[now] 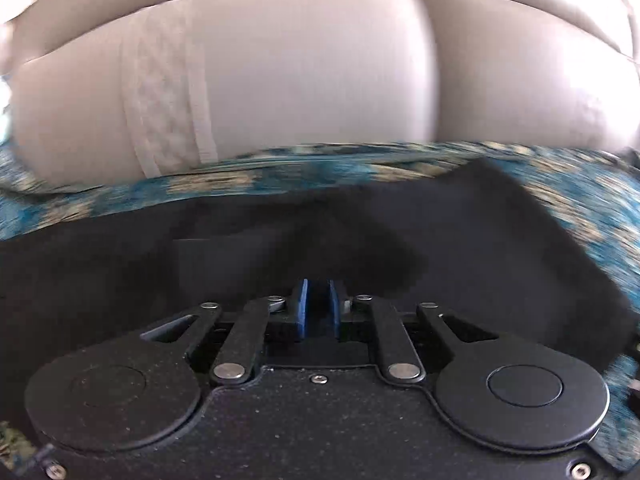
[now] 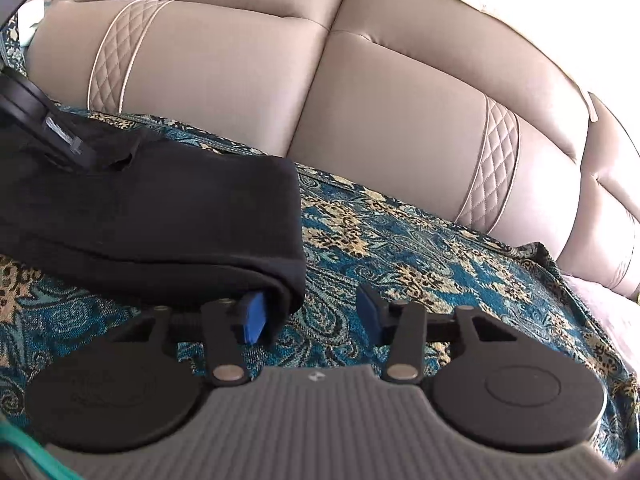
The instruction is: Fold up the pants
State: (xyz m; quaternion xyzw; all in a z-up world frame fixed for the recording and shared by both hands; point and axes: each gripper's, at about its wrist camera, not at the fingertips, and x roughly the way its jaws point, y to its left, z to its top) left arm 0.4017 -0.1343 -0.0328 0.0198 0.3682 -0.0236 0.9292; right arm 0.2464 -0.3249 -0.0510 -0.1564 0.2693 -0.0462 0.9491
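Note:
The black pants [image 2: 160, 208] lie folded in a thick stack on a blue and gold patterned cloth [image 2: 392, 248] over a sofa seat. My left gripper [image 1: 319, 308] has its blue pads nearly together on a black fold of the pants [image 1: 280, 240]; it also shows in the right wrist view [image 2: 60, 136] at the pants' far left. My right gripper [image 2: 312, 312] is open, its left pad [image 2: 253, 318] touching the folded near corner of the pants, its right pad [image 2: 368, 308] over bare cloth.
The beige sofa backrest [image 2: 240, 72] with quilted stripes rises right behind the cloth. It also fills the top of the left wrist view [image 1: 300, 72]. The cloth's right edge [image 2: 560, 280] meets a pale cushion.

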